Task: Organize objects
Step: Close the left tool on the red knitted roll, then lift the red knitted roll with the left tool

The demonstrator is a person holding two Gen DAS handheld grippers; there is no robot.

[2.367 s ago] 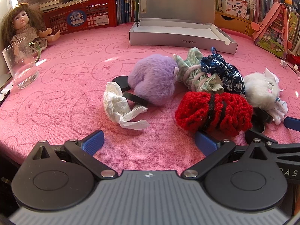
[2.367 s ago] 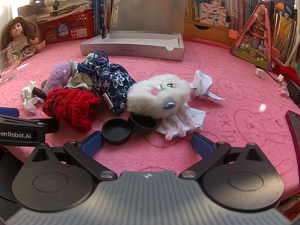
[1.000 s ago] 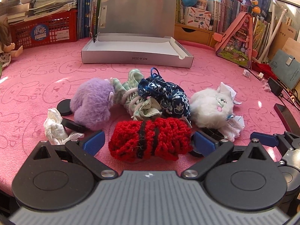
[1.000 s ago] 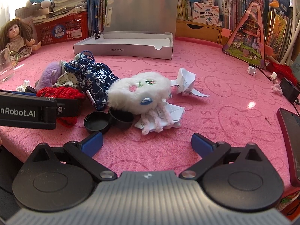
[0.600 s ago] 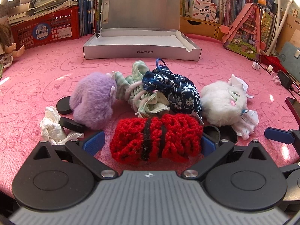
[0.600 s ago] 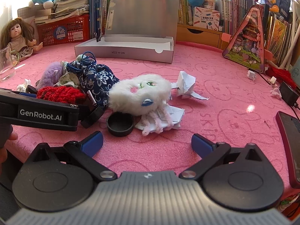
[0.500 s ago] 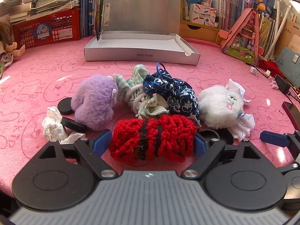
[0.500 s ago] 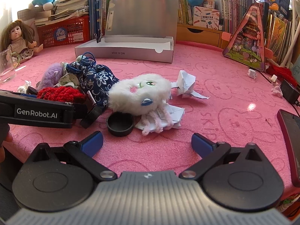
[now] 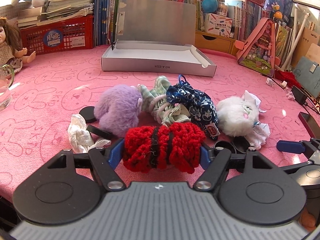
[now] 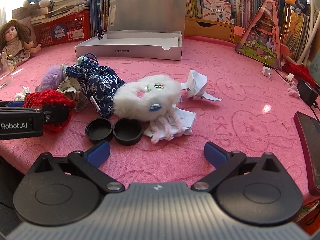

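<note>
left gripper (image 9: 162, 153): fingers just closing, clamped on red knit roll (image 9: 163, 147) at counter (image 9: 50, 84) front | right gripper (image 10: 157, 152): fingers apart, empty | risk: soft yarn probably squashes and slips, or snags blue pouch (image 9: 192, 104) touching behind | black caps (image 10: 114, 131) beside; open box (image 9: 158, 60) beyond pile

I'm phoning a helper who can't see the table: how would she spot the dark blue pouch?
Start at the open grey box on the pink cloth, then come toward the pile. The navy drawstring pouch lies between the purple plush and white plush, the only floral-printed fabric.
</note>
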